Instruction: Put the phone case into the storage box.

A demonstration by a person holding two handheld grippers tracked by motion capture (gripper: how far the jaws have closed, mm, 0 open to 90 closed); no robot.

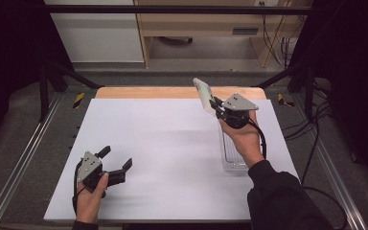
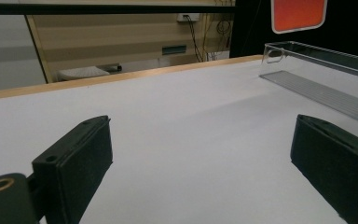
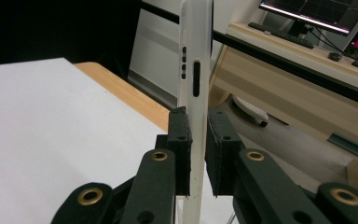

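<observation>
L gripper (image 1: 117, 165) sits low at the near-left of the white table (image 1: 163, 143), held in the person's left hand (image 1: 91, 199), pointing fwd-right; jaws spread wide w/ nothing between them. In the left gripper view both black pads (image 2: 74, 163) stand far apart over bare table, w/ a clear plastic tray (image 2: 326, 70) far right. R gripper (image 1: 215, 108) is raised over the far-right part of the table, right hand (image 1: 242, 136) under it, above the tray (image 1: 233, 160). Its jaws are pinched on a thin white phone-like slab (image 1: 202, 93), held on edge and tilted. Right gripper view: slab (image 3: 196, 56) upright between pads, side buttons and a slot visible.
</observation>
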